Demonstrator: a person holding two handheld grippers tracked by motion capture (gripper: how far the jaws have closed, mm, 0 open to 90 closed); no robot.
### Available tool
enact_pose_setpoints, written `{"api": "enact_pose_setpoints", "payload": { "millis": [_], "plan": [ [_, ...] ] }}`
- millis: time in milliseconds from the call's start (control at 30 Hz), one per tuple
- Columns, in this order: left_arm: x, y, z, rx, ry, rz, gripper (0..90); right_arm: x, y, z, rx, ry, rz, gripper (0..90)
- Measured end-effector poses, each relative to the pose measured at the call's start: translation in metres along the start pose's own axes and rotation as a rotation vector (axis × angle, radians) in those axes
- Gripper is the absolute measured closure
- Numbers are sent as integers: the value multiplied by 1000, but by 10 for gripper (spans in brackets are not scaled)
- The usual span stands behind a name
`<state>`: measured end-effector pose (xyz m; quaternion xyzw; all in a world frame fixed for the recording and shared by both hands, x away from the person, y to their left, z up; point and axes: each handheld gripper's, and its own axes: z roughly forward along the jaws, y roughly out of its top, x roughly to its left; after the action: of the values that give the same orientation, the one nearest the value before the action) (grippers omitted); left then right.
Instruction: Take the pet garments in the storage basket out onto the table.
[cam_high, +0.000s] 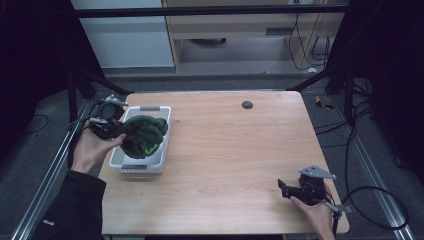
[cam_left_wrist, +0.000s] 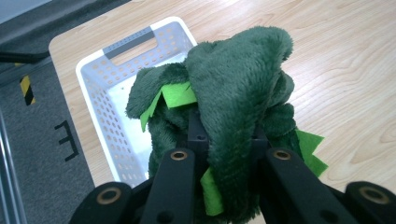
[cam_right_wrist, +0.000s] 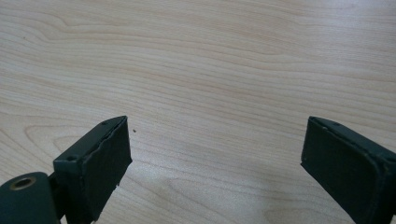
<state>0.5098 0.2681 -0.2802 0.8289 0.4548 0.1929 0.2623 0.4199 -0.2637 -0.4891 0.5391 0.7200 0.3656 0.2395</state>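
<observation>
Black jaws of the left gripper clamp a green plush toy, held just over the white basket — not yet let go. Release looks like what's left; the right gripper rests on the table, jaws wide apart.

1. My table is a light wooden top with a plain grain, standing over a grey floor.
2. A white basket with small holes in its walls sits directly on the table, by the left edge towards the far corner. Its grey handle is at the far end.
3. A small dark round spot lies on the wood, well to the right of the basket and near the far edge.
4. To the right of the basket the wood runs bare to the near right corner, where grain and one tiny dark speck show close up.
</observation>
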Motion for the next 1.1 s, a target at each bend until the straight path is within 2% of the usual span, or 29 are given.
{"api": "enact_pose_setpoints", "payload": {
  "millis": [533, 900, 1100],
  "plan": [
    [-25, 13, -12, -7, -26, 89, 793, 0, 0, -1, -2, 3, 2, 83],
    [-40, 20, -9, -14, -73, 114, 793, 0, 0, -1, -5, 3, 5, 83],
    [-49, 26, -7, -10, -77, 138, 792, 0, 0, -1, -6, 1, 6, 83]
  ]
}}
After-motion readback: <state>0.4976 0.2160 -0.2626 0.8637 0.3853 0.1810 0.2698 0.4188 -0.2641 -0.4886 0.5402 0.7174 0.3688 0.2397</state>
